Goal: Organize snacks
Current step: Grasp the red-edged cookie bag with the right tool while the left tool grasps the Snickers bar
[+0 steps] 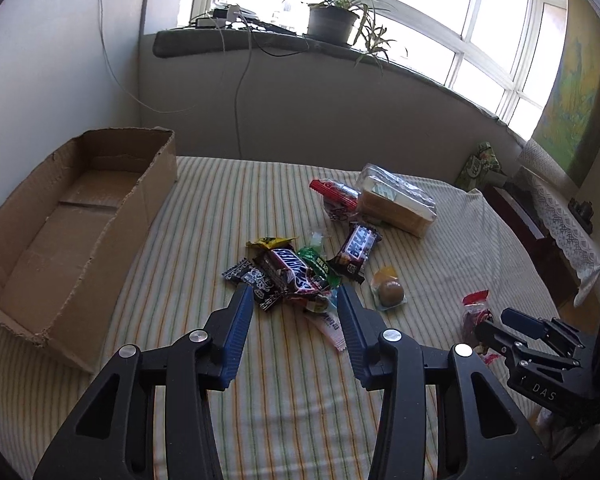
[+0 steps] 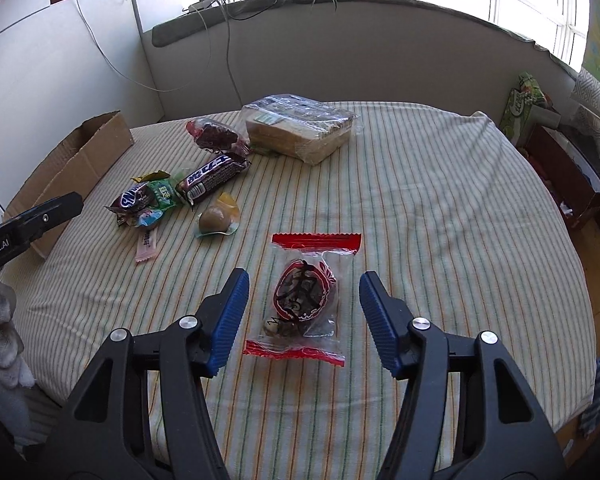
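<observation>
— Where are your snacks?
— Your crinkly pile of candy bars (image 1: 290, 274) lies on the striped cloth (image 1: 188, 240), beside the cardboard box (image 1: 66, 216), whose visible interior holds nothing.
— And your tongs?
— Your left gripper (image 1: 294, 294) gapes before the pile; your right gripper (image 2: 304, 280) spreads around a clear red-edged packet (image 2: 304, 296), not touching.

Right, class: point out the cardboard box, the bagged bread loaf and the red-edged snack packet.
cardboard box (image 1: 112, 236), left wrist view, on its near side wall.
bagged bread loaf (image 2: 296, 128), right wrist view, on the loaf's top.
red-edged snack packet (image 2: 304, 296), right wrist view, on its printed middle.
</observation>
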A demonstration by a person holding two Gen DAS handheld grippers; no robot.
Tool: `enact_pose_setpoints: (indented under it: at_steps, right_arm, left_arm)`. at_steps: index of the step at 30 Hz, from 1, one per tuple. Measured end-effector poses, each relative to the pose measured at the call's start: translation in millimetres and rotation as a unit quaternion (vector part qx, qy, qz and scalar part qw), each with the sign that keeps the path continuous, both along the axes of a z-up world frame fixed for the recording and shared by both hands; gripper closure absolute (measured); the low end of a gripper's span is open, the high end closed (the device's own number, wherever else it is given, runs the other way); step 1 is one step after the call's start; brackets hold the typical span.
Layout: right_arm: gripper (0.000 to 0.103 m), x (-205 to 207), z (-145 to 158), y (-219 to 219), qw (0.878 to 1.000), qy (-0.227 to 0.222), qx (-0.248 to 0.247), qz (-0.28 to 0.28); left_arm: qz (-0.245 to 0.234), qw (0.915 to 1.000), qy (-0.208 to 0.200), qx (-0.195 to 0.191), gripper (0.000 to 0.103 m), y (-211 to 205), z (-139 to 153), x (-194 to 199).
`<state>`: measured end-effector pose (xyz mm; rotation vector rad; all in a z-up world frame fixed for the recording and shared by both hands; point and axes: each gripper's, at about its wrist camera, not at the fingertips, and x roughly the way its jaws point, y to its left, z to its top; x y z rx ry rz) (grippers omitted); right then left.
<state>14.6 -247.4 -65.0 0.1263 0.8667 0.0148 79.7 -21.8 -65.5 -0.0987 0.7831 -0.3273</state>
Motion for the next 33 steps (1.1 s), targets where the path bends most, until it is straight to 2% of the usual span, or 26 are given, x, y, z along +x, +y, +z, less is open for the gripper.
enact_pose_setpoints:
  at_steps: [2,6,13,18,23,28,33]
  right_arm:
    - [0.051,5,-3,1,1.0,0.008,0.003,0.0]
    - [0.052,10,-8,3,1.0,0.016,0.003,0.003]
    - [0.053,16,-16,5,1.0,0.03,0.001,0.002]
    - [0.061,21,-22,6,0.999,0.039,-0.003,0.002]
    - [0.064,22,-23,3,0.999,0.045,-0.004,0.001]
    - [0.064,21,-22,2,0.999,0.046,-0.003,-0.001]
    - [0.064,20,-22,-2,0.999,0.048,0.003,-0.004]
  left_arm:
    - [-0.006,0.9999,0.009,-0.004,0.061,-6,-4,12]
    - [-0.009,0.9997,0.022,0.002,0.061,-16,-13,34]
    - [-0.012,0.9987,0.046,0.021,0.07,-21,-33,57]
    - [-0.016,0.9981,0.056,0.022,0.072,-18,-38,63]
    - [-0.027,0.9973,0.065,0.022,0.072,-18,-38,63]
    - [-0.027,0.9963,0.078,0.022,0.064,-15,-40,71]
    - [-0.04,0.9952,0.075,0.05,0.064,-15,-41,67]
